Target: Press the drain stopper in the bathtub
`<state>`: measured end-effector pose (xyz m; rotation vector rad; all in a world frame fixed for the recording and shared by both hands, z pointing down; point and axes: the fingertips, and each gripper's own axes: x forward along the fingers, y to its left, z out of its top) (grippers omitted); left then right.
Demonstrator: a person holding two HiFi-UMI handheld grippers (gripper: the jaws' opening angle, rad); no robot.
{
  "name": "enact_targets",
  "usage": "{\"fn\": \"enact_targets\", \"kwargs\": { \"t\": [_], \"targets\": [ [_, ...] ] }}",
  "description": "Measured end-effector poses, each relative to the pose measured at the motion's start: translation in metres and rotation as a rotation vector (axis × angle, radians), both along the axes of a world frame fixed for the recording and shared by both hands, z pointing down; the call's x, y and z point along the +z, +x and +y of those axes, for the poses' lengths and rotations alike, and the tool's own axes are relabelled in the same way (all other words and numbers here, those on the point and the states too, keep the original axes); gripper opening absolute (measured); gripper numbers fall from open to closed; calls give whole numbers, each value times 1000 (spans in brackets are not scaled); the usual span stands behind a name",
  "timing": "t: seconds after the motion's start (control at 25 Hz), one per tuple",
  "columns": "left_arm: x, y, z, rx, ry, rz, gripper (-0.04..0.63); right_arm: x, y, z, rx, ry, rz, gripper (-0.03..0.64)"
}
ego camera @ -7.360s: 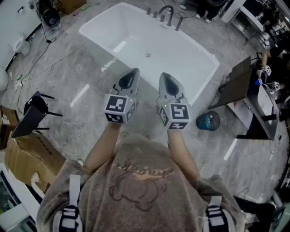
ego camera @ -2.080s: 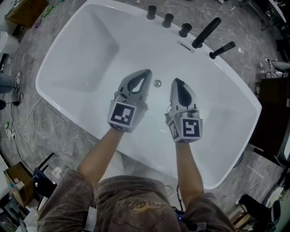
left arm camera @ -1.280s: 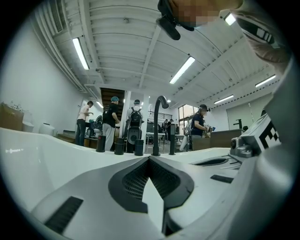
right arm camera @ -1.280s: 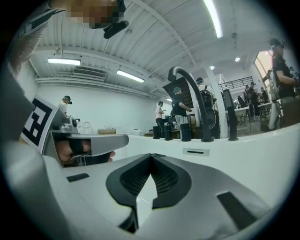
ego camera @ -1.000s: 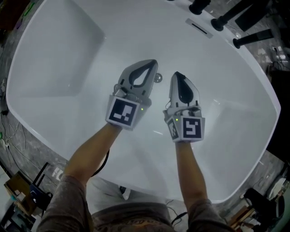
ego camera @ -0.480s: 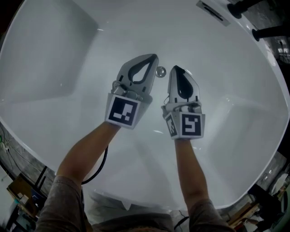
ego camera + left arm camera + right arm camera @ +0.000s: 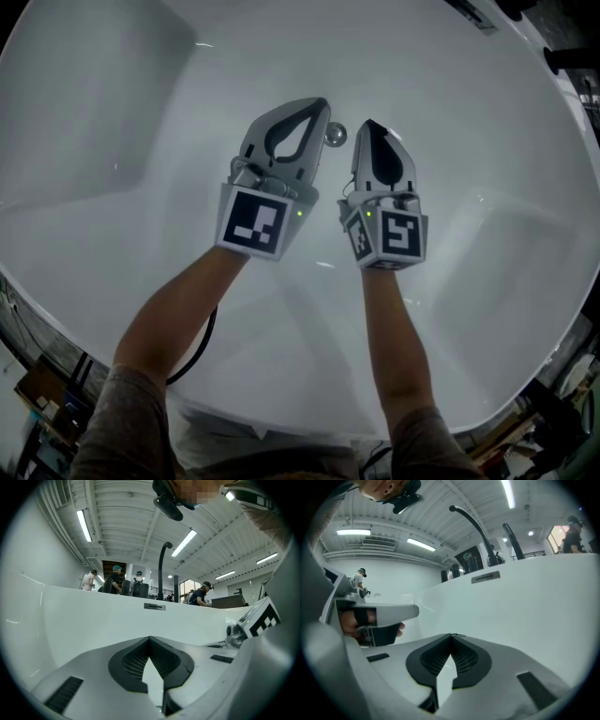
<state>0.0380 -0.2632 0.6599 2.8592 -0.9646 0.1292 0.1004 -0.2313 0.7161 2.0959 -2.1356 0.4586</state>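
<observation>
Stopper (image 7: 336,136) upper centre of frame, between two gripper tips: against left gripper (image 7: 322,104), right gripper (image 7: 371,125) just beside. Both jaws closed tip to tip, empty, low in bathtub (image 7: 112,122).

Glossy smooth bathtub (image 7: 112,122), shiny metal drain stopper (image 7: 336,136), matt grey plastic left tongs (image 7: 322,103) and right tongs (image 7: 371,124).

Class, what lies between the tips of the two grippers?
The drain stopper, on the bathtub floor, close beside the left gripper and a little apart from the right gripper; the head view shows it.
</observation>
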Motion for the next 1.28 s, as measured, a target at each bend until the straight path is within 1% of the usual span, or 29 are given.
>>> {"fn": "enact_targets", "kwargs": {
  "t": [0.24,0.44,0.68,0.84,1.04,1.2,1.28],
  "targets": [
    [10,-5,-1,-23,-36,-3,2,63,9,-11,-13,-133,-37,0],
    [24,-9,-1,-23,-56,-10,2,124,7,-21,-31,-263,-42,0],
    [35,-11,-4,-36,-82,-12,2,197,4,-17,-24,-424,-105,0],
    [39,-12,-8,-49,-96,-9,2,239,7,-7,-26,-541,-86,0],
    [47,-17,-10,-58,-112,-16,2,277,9,1,-34,-663,-71,0],
    [53,-17,-8,-59,-131,-19,2,291,9,3,-34,-709,-94,0],
    [55,-16,-7,-56,-137,-19,2,294,8,3,-44,-728,-91,0]
  ]
}}
